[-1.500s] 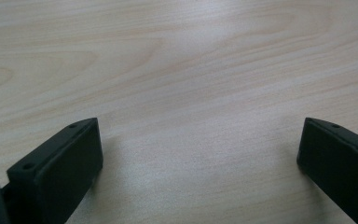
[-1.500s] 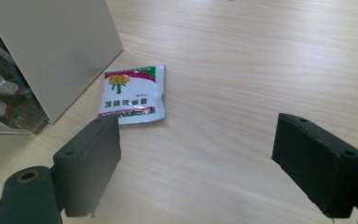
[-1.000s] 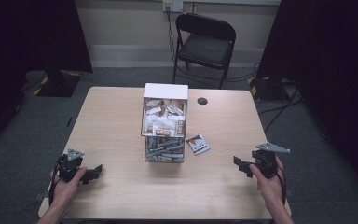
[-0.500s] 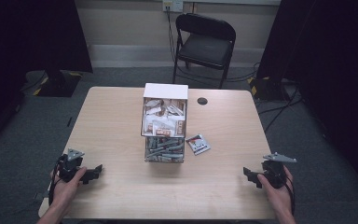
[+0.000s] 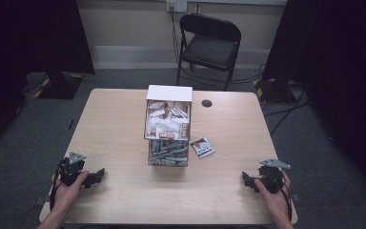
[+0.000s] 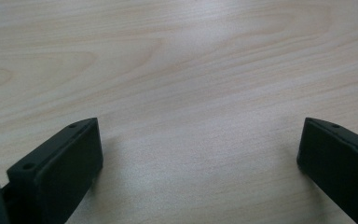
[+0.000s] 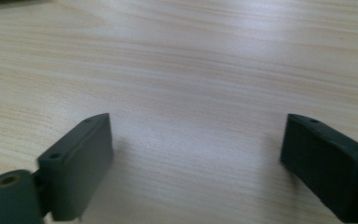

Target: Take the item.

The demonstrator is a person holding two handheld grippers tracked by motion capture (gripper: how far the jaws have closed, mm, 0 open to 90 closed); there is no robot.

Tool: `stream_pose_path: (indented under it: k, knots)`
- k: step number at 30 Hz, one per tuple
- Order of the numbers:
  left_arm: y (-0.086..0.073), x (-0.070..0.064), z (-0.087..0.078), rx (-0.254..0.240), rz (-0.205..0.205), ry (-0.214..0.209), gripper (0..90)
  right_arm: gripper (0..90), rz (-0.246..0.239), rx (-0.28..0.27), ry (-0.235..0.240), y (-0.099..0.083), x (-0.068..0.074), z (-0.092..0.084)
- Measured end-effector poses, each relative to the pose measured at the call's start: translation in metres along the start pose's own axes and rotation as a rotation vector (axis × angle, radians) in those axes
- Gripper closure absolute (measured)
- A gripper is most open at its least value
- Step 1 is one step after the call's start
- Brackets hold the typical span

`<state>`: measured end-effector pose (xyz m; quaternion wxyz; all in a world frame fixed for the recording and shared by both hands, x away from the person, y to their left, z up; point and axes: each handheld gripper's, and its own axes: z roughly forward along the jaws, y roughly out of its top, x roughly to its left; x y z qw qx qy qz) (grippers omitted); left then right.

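Note:
My left gripper (image 5: 95,176) rests on the wooden table (image 5: 114,124) near its front left corner, a hand around it. Its jaws stand open with only bare wood between them (image 6: 200,154). Low over the front right corner, my right gripper (image 5: 246,180) points toward the table's middle. Its jaws have just been opening and stand wide with nothing between them (image 7: 196,154). A clear two-tier box (image 5: 168,126) with a white top stands mid-table, holding several packets above and grey pieces below. A loose red-and-white packet (image 5: 202,147) lies just right of it.
A small black round disc (image 5: 207,103) lies on the table behind the box. A black folding chair (image 5: 209,45) stands beyond the far edge. Cables run across the floor at the right. Bare wood stretches between both grippers along the front edge.
The right hand has sunk and drawn back toward the front right corner of the table. The left hand and the box have not moved.

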<state>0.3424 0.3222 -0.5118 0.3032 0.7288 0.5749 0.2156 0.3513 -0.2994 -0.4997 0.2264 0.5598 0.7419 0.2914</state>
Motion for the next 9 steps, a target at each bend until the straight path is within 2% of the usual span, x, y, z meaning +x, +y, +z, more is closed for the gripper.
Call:
stream_pose_path:
  k: [9]
  knots:
    - [0.0001, 0.0001, 0.0001, 0.000, 0.001, -0.001, 0.0, 3.3, 0.000, -0.004, -0.006, -0.0011, 0.0022, 0.0002]
